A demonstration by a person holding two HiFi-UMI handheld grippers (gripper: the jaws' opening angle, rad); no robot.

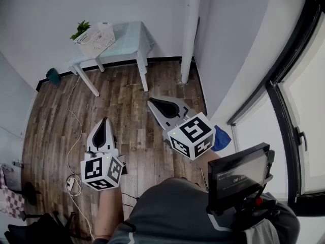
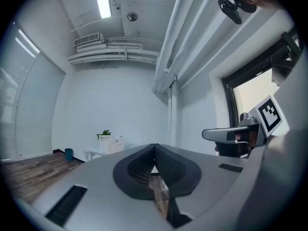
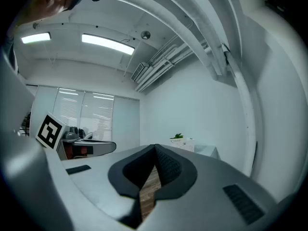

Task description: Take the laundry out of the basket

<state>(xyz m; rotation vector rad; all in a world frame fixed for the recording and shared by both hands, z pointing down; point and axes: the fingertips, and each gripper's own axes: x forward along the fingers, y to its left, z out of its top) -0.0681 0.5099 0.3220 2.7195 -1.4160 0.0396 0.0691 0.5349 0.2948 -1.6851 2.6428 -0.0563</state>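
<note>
Both grippers held level over the floor, jaws together, nothing gripped; basket far off on the table.
Left gripper [image 1: 105,120] and right gripper [image 1: 151,101] are seen side by side above the wood floor [image 1: 132,85], well apart from the white basket [image 1: 96,40]. In each gripper's own view the jaw tips are seen meeting, with only floor showing through the slot below them. The basket is set on the small pale table [image 1: 131,38] against the far wall, near the table's left end, with a green plant [image 1: 80,29] at its left edge. Something white [image 1: 105,26] is seen at the basket's top; whether it is laundry cannot be told. A white cable [image 1: 76,131] is laid along the floor left of the left gripper. A blue cloth [image 1: 222,138] is seen on the floor just right of the right gripper's marker cube.
</note>
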